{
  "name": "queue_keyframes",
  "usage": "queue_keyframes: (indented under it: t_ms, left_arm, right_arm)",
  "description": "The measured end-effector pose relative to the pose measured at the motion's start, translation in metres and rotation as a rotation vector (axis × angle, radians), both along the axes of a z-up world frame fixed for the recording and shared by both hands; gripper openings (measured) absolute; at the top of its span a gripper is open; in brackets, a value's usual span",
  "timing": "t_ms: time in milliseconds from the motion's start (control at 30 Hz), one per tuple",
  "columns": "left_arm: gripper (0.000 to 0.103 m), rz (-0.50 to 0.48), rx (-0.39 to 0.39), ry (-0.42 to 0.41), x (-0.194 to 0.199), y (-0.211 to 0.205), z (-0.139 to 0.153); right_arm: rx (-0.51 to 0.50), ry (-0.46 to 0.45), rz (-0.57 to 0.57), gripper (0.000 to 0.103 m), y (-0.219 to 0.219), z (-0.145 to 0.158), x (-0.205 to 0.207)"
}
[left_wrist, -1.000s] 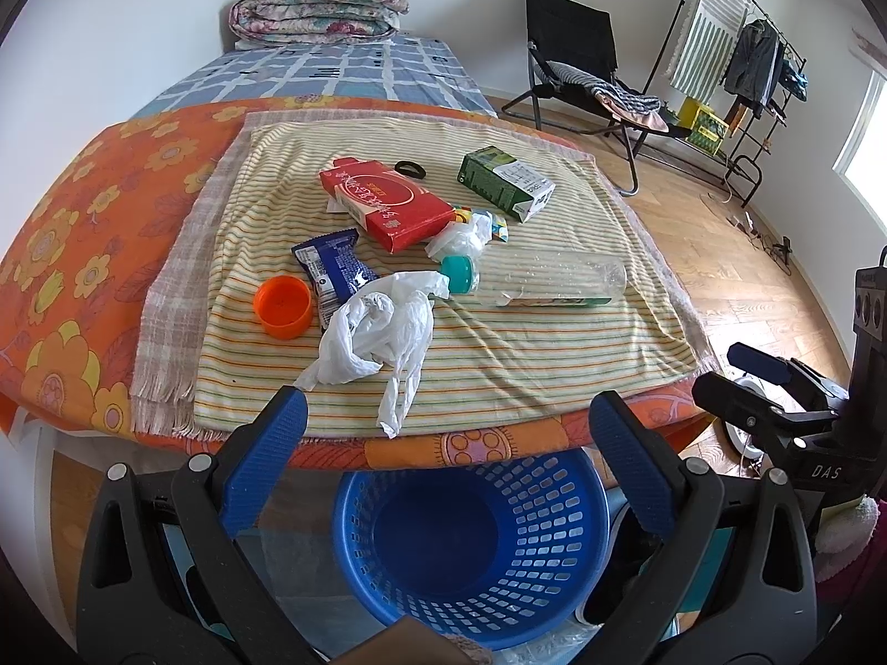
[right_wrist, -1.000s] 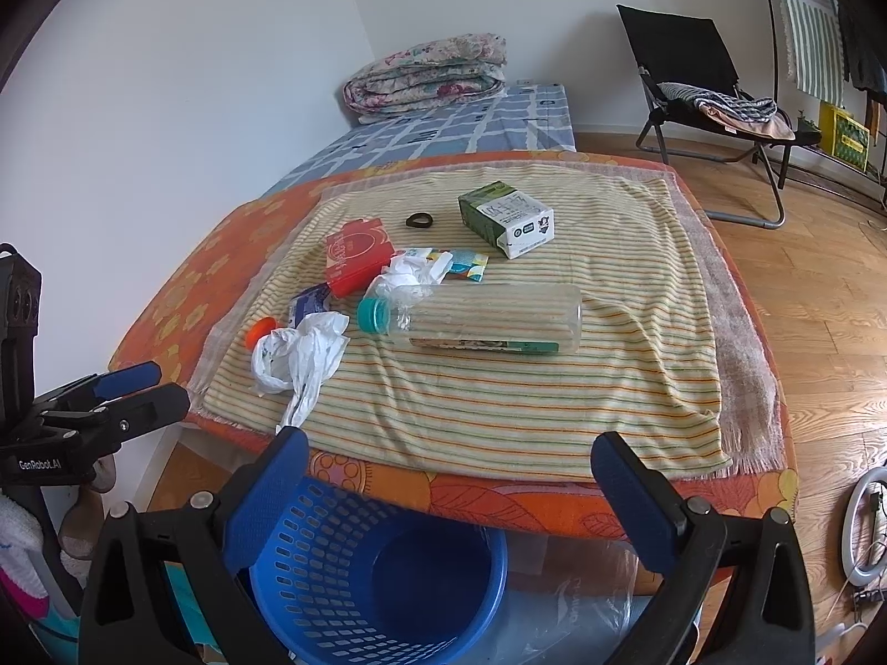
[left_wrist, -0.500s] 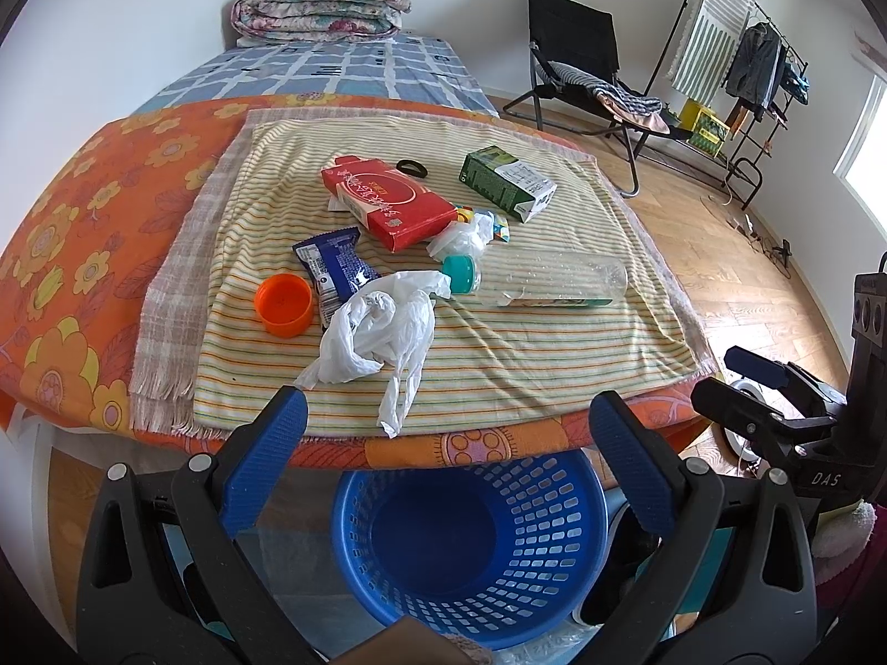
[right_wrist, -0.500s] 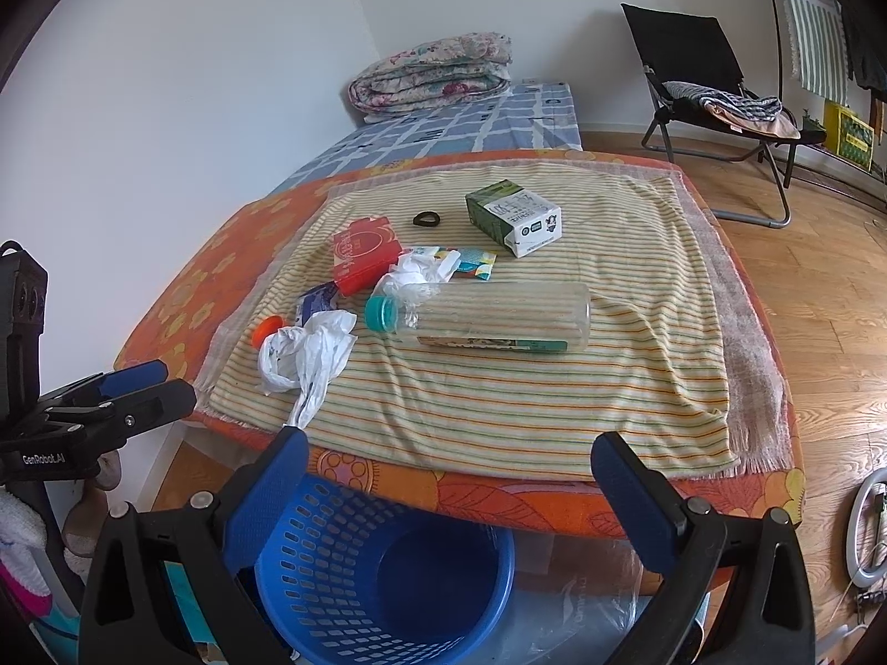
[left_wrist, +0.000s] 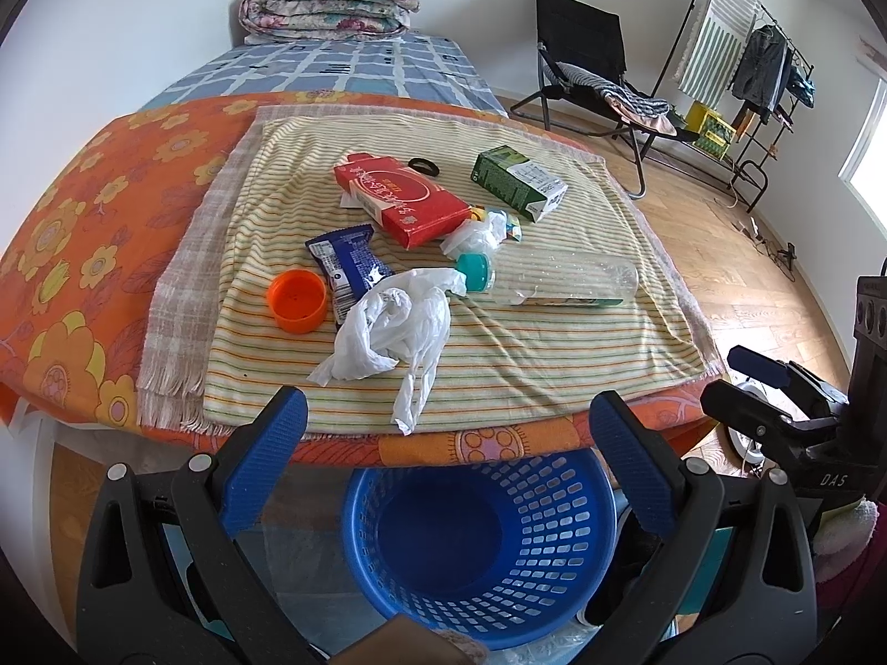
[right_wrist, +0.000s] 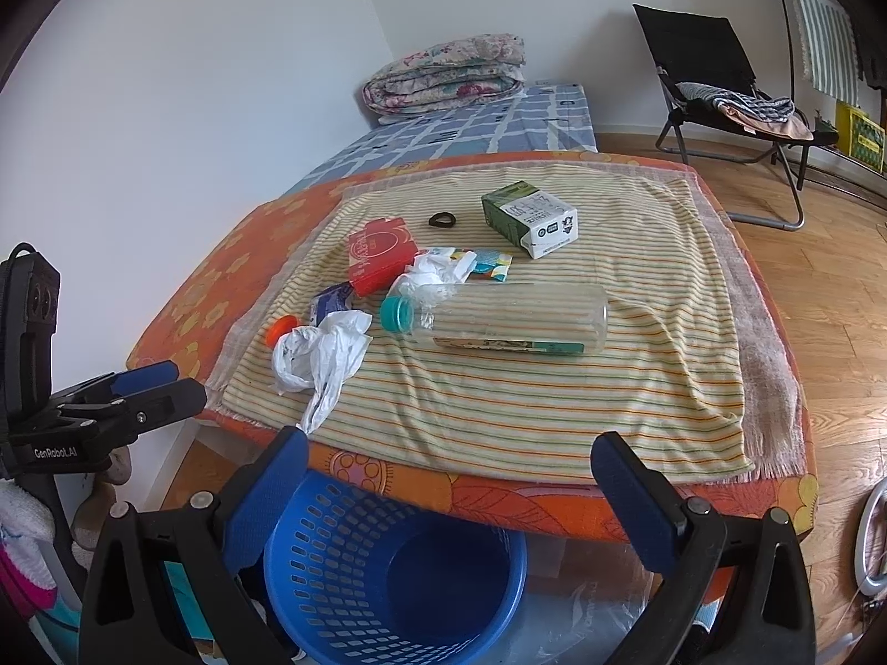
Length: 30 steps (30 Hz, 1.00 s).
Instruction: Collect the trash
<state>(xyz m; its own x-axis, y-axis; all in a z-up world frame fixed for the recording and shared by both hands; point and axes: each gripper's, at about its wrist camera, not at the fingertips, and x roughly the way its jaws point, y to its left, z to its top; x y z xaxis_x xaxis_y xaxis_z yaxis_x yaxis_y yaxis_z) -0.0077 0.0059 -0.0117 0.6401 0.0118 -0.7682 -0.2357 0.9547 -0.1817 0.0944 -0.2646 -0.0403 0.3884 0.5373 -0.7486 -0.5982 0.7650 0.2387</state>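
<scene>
Both grippers hang in front of the near edge of the tabletop, over the floor. The left gripper point(left_wrist: 448, 432) has its jaws spread wide and holds nothing; the right gripper point(right_wrist: 449, 471) also has its jaws wide apart with nothing between them. Below them a blue basket point(left_wrist: 560, 515) stands on the floor, tucked partly under the near edge, with nothing visible inside it.

The tabletop is covered by an orange flowered cloth point(left_wrist: 83, 210) with a striped cloth point(left_wrist: 554, 354) laid over it, and the trash lies on the stripes. Nearest is a crumpled white plastic bag point(left_wrist: 393, 332). Just left of it sits an orange cap point(left_wrist: 296, 299), open side up, and between the two lies a blue snack wrapper point(left_wrist: 346, 260), partly under the bag. To the right a clear plastic bottle point(left_wrist: 565, 282) lies on its side, its teal cap point(left_wrist: 474, 271) pointing left and touching the bag. Farther back lies a red box point(left_wrist: 399, 202), with a small wad of clear plastic point(left_wrist: 477, 233) and a colourful sachet point(right_wrist: 490, 265) at its right end. Farther right is a green and white carton point(left_wrist: 518, 183) on its side, and a small black ring point(left_wrist: 424, 166) lies between the box and the carton, at the far side.

Beyond the tabletop a bed point(left_wrist: 332, 66) carries a folded quilt point(left_wrist: 327, 5).
</scene>
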Motion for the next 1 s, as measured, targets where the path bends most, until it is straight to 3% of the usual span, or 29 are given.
queue_keyframes:
  t_ms: [267,500,733,1000]
  left_arm:
    - [0.103,0.014,-0.029,0.020,0.008,0.012,-0.007]
    - [0.103,-0.001,-0.034,0.015,0.020,0.024,-0.011]
    - [0.082,-0.014,-0.107,0.088,0.043,0.041,-0.030]
    - [0.066,-0.041,-0.105,0.155,0.068,0.050,-0.054]
  right_arm:
    - [-0.007,-0.044,0.083,0.102,0.010,-0.003,0.010]
    - [-0.056,-0.075,0.166,0.096,0.022,-0.001,0.048]
    - [-0.174,-0.131,0.291,0.087,0.048,-0.006,0.089]
    - [-0.314,-0.214,0.451,0.080,0.097,-0.022,0.098]
